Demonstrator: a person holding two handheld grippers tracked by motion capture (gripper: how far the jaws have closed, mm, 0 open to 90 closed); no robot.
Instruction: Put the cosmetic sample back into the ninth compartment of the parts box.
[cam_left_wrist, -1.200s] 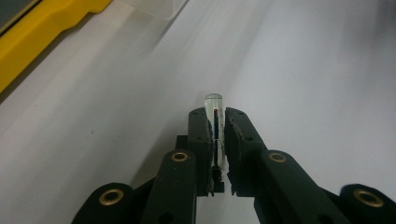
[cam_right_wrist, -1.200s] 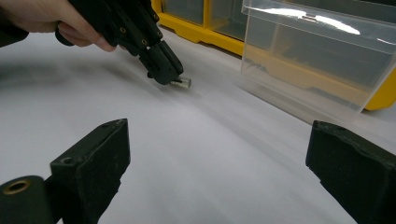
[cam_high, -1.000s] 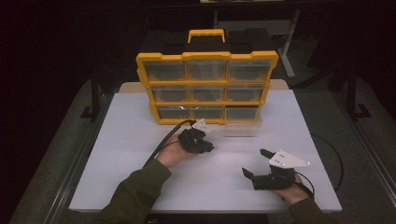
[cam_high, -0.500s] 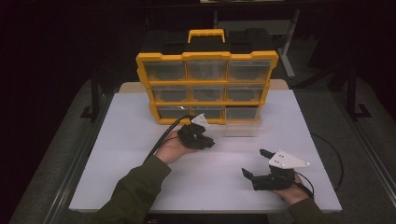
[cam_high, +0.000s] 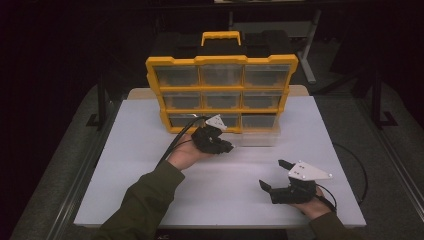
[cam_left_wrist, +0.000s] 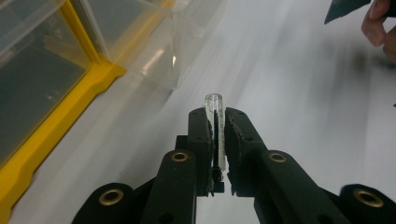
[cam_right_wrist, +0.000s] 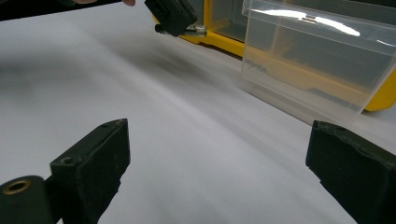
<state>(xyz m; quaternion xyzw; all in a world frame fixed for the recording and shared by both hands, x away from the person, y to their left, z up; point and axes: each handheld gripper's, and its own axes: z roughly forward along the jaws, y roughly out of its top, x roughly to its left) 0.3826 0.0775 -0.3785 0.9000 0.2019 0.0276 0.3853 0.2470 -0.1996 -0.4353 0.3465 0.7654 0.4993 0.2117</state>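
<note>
L tool (cam_high: 226, 147) closed on a small clear tube (cam_left_wrist: 215, 126); the tube sits lengthwise between the pads, open end poking past the tips, dark thin piece visible inside. Tool held above the white desk (cam_high: 150, 165), just in front of the yellow drawer cabinet (cam_high: 221, 90), near its bottom row. Clear drawer (cam_high: 257, 134) pulled out of the bottom-right slot, resting on desk just right of L tool. In the R tool view the tube end (cam_right_wrist: 196, 31) shows at the L tool's tips, close to the drawer's corner.

R tool (cam_high: 276, 175) open wide, nothing between jaws, low over desk near the front right edge, well apart from cabinet. Cable (cam_high: 172, 145) trails from L tool.
</note>
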